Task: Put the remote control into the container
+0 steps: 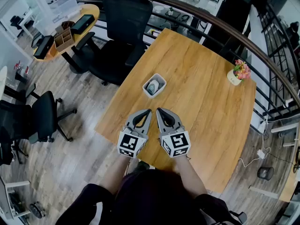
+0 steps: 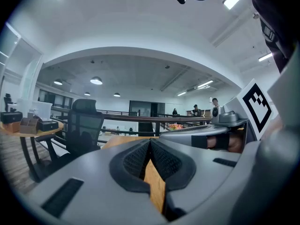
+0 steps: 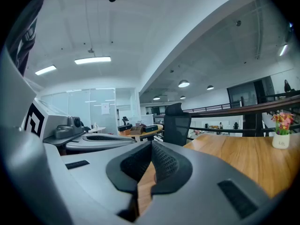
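Worktop: light-brown wooden table (image 1: 201, 107) carrying two items.
Container: small white rectangular container (image 1: 162, 79), standing left of the worktop's middle, nearer the far edge than the near one.
Remote control: pale grey rounded remote control (image 1: 153, 86), lying inside the container, within its walls.
Left tool: grey plastic left gripper (image 1: 149, 110) (image 2: 150, 142), over the worktop near its near-left edge. Its tips point toward the container and are clear of it. The ribbed black pads are pressed together with nothing between them.
Right tool: matching grey right gripper (image 1: 158, 109) (image 3: 151, 144), just beside the left one. Its jaws are likewise closed tip to tip and hold nothing.
Marker cubes: one black-and-white cube on the rear of each tool, over the near edge.
Other item: small white flower pot (image 1: 233, 77) (image 3: 281, 142) with pink and orange blooms, close to the right edge near the far-right corner, well apart from the container.
Surroundings: black office chair (image 1: 119, 27) (image 2: 84, 125) (image 3: 177, 125) on the plank floor at the worktop's far-left edge.
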`<state>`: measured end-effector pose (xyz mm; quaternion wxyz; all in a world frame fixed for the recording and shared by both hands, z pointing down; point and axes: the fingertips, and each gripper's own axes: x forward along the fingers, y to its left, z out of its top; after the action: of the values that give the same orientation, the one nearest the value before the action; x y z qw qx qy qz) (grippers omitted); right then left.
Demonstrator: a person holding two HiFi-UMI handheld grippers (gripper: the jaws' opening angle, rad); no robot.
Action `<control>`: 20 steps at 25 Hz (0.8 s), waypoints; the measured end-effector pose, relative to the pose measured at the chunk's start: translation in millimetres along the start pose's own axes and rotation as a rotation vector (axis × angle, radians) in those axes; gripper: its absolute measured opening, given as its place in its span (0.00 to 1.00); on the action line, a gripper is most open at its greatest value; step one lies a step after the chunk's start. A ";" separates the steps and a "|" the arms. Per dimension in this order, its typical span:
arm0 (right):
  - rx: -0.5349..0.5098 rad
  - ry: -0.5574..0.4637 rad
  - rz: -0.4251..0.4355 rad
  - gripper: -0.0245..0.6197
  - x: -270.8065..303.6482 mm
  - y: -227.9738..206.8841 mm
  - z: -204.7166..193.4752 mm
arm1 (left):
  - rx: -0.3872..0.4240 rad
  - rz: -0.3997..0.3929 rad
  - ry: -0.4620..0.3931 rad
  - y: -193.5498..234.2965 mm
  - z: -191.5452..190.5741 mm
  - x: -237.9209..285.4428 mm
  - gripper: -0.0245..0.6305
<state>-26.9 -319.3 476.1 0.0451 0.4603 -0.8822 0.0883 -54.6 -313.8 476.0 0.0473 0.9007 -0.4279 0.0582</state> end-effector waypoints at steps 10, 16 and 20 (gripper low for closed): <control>0.001 0.004 0.004 0.07 1.7 1.8 -1.1 | -0.002 0.017 0.006 4.4 -0.6 -1.6 0.06; 0.004 0.002 0.009 0.07 1.7 5.8 -1.5 | -0.009 0.025 0.012 6.1 -3.6 -6.6 0.06; 0.003 0.004 0.009 0.07 -0.8 7.4 -1.7 | -0.008 0.029 0.009 4.7 -2.7 -9.7 0.06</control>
<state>-32.5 -314.2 476.8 0.0459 0.4561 -0.8841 0.0908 -64.5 -309.0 477.5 0.0519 0.8940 -0.4407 0.0615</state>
